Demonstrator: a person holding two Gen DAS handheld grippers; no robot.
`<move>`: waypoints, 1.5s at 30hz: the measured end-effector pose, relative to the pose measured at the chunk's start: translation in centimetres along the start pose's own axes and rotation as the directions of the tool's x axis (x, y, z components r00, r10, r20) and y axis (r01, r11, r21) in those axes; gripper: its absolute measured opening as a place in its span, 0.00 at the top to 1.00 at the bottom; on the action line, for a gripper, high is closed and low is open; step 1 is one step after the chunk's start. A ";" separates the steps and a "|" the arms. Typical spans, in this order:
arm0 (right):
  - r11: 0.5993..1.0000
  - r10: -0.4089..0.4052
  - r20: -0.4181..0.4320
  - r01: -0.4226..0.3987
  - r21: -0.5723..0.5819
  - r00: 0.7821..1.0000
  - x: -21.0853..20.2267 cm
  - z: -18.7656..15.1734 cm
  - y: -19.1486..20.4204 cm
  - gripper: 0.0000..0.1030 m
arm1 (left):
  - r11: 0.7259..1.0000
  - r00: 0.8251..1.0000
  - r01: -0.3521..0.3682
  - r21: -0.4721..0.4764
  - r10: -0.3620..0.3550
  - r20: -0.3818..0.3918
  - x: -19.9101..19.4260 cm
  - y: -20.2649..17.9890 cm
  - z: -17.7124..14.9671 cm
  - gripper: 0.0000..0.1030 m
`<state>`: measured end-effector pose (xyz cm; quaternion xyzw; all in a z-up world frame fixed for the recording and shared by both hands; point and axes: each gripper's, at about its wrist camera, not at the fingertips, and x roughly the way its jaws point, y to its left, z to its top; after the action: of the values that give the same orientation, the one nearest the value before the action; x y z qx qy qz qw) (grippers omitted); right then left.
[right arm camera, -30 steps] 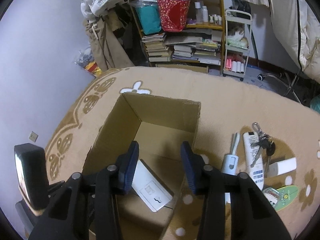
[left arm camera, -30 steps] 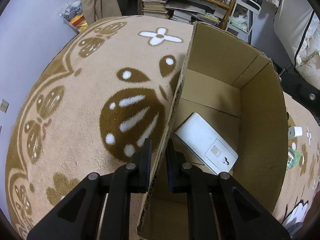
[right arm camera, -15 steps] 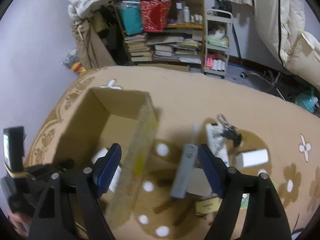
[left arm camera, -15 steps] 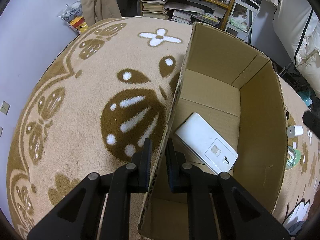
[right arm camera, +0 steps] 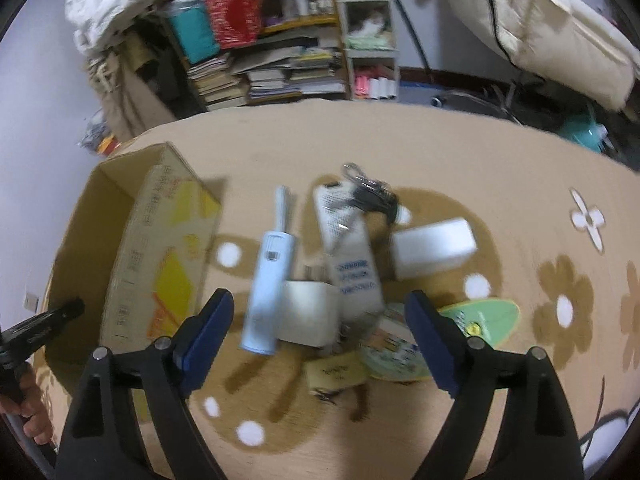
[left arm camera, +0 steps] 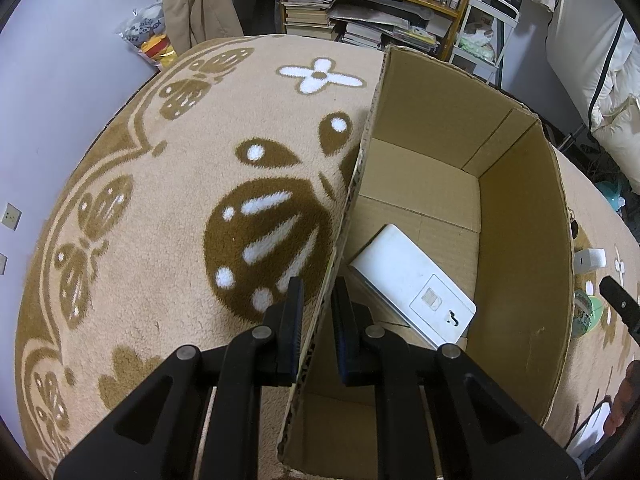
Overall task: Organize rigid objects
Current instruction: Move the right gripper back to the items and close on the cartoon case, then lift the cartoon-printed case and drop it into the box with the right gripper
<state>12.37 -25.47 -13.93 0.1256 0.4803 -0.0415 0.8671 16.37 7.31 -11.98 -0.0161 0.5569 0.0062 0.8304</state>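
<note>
My left gripper [left arm camera: 316, 316] is shut on the near side wall of an open cardboard box [left arm camera: 520, 240]. A flat white device [left arm camera: 412, 280] lies on the box floor. My right gripper [right arm camera: 316, 328] is wide open and empty above a pile on the rug: a light blue wand-shaped device [right arm camera: 270, 276], a white charger cube [right arm camera: 308, 312], a white remote [right arm camera: 348, 252], a bunch of keys [right arm camera: 372, 192], a white box [right arm camera: 434, 248], a yellow pad [right arm camera: 336, 372] and green cards [right arm camera: 480, 320]. The box [right arm camera: 160, 256] shows at left in the right wrist view.
Tan patterned rug [left arm camera: 160, 220] covers the floor. Bookshelf with stacked books and bags [right arm camera: 260, 40] stands at the back. A white cart [right arm camera: 368, 40] and bedding [right arm camera: 560, 32] lie at back right. A clothes pile [left arm camera: 196, 0] sits back left.
My right gripper swung right from over the box to over the pile and opened wider. The left gripper kept its hold on the box wall.
</note>
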 end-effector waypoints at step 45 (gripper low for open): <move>0.981 -0.192 -0.091 0.192 -0.009 0.977 4.4 -3.9 -2.7 0.37 | 1.000 1.000 -0.012 0.016 0.012 -0.001 -0.2 -0.4 -0.2 0.87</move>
<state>11.01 -26.89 -20.08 0.0804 0.5296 -0.1191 0.8360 16.11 6.96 -11.82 -0.0060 0.5572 0.0065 0.8303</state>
